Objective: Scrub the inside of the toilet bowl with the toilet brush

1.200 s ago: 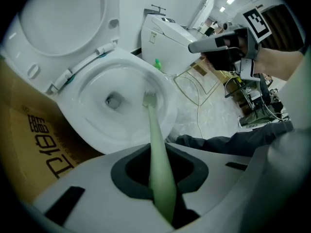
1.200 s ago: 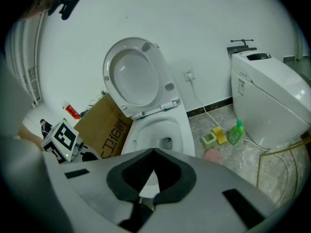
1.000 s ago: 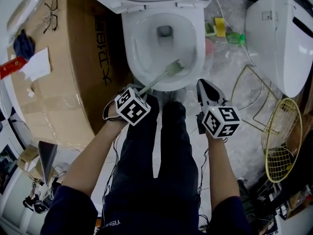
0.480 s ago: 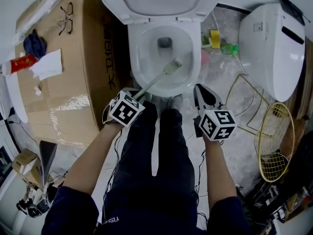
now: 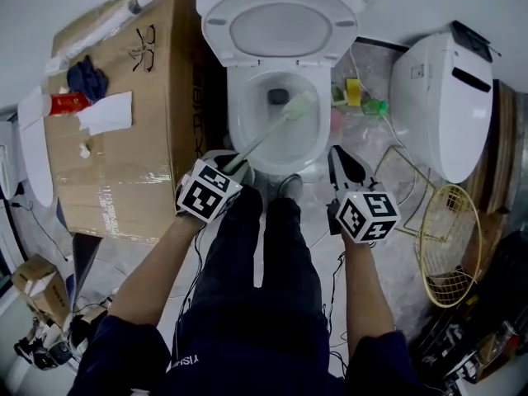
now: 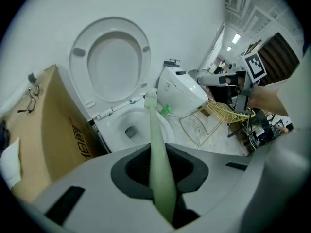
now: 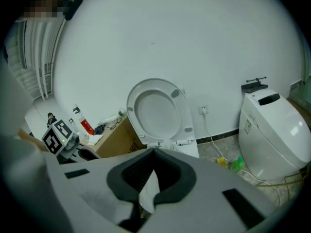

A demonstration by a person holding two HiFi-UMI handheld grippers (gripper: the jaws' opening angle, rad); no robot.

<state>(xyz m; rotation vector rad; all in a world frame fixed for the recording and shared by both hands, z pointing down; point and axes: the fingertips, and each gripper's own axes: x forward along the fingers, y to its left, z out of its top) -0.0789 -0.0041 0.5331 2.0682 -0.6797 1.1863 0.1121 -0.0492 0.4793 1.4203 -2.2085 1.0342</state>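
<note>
The white toilet (image 5: pixel 247 130) stands with seat and lid up (image 5: pixel 280 27); its bowl (image 6: pixel 114 130) also shows in the left gripper view. A pale green toilet brush (image 5: pixel 262 135) slants into the bowl, its head (image 5: pixel 299 106) against the right inner wall beside the drain. My left gripper (image 5: pixel 235 165) is shut on the brush handle (image 6: pixel 159 154), and the head (image 6: pixel 150 98) points at the bowl. My right gripper (image 5: pixel 337 153) hovers in front of the toilet's right side, shut on a small white piece of paper (image 7: pixel 148 193).
A large cardboard box (image 5: pixel 115 155) at the left carries glasses (image 5: pixel 142 41), a blue cloth, a red bottle and paper. A second white toilet (image 5: pixel 441 106) stands at the right, with a yellow wire basket (image 5: pixel 450 246) and a green bottle (image 5: pixel 375 106) on the floor. The person's legs (image 5: pixel 264 279) are below.
The brush head has slid from the bowl's front right rim deeper in, level with the drain. The head camera has tilted, so the toilet sits lower in view. The right gripper has kept its place.
</note>
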